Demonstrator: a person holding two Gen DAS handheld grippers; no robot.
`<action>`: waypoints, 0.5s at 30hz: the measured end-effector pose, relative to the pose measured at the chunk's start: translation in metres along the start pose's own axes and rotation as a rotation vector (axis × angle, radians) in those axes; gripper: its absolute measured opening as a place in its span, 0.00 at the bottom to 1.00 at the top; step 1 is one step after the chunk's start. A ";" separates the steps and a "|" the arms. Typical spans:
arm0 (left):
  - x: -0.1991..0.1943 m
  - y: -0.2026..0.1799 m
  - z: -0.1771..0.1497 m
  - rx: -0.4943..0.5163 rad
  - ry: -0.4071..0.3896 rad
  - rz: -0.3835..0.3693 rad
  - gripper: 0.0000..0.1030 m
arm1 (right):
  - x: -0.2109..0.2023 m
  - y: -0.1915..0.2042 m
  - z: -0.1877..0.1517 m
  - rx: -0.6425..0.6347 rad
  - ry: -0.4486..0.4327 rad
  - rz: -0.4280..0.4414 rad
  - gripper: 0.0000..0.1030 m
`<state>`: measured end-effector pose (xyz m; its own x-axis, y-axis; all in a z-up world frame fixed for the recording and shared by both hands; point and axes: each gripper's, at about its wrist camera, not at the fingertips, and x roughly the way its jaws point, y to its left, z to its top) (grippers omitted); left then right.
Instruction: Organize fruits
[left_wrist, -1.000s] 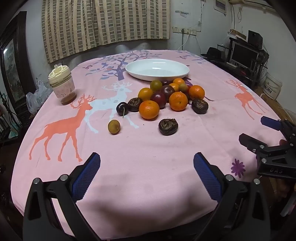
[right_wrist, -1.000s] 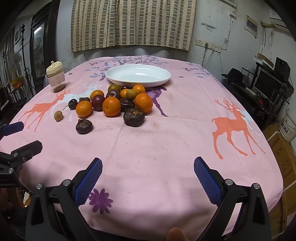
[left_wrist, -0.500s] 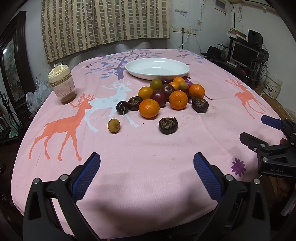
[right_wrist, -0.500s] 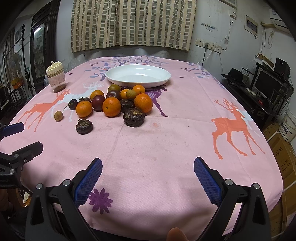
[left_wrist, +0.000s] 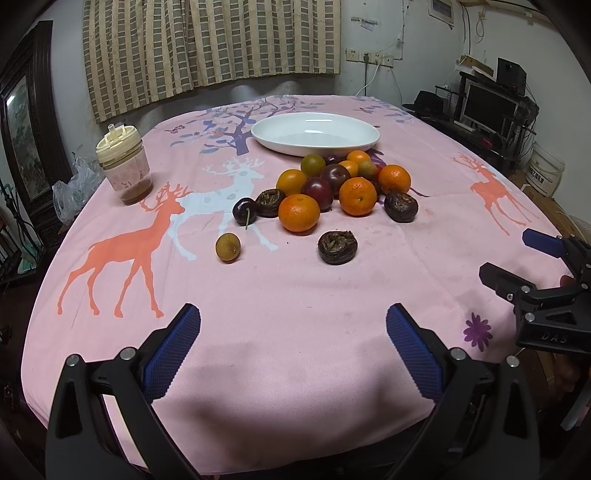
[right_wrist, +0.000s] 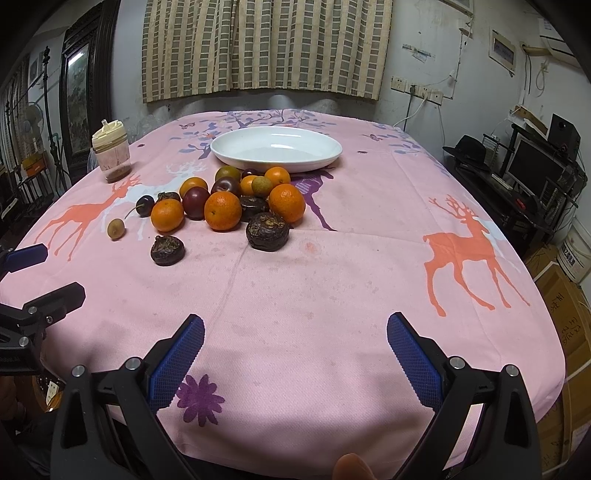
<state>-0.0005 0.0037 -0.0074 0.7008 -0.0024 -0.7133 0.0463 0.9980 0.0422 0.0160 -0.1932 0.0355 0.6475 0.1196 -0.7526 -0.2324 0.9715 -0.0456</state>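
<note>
Fruit waits in a pile, nothing picked up yet

The fruit pile (left_wrist: 332, 184) sits far ahead of both sets of fingers, just in front of the empty white dish (left_wrist: 314, 133) on the pink counter (left_wrist: 295, 295). Nothing has moved in the last second, so sorting has not begun (I think). The left gripper (left_wrist: 293, 352) and right gripper (right_wrist: 295, 352) both hang wide apart, gripping nothing. Some small dark fruits at the back are hidden behind the oranges.

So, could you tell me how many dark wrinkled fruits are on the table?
4 dark wrinkled fruits: one nearest, one right of it, one by the cherry, one between two oranges; others may be hidden.
</note>
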 end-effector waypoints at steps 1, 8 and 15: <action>0.000 0.000 0.000 0.000 0.000 -0.001 0.96 | 0.001 -0.001 0.000 0.000 0.000 0.000 0.96; 0.001 0.000 -0.001 0.001 0.006 0.000 0.96 | 0.002 -0.001 -0.001 -0.002 -0.001 0.001 0.96; 0.001 0.001 -0.001 0.002 0.008 0.002 0.96 | 0.001 -0.001 -0.001 -0.003 -0.001 0.001 0.96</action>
<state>-0.0004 0.0047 -0.0089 0.6954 0.0004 -0.7186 0.0463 0.9979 0.0454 0.0163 -0.1939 0.0336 0.6484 0.1207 -0.7517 -0.2353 0.9708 -0.0471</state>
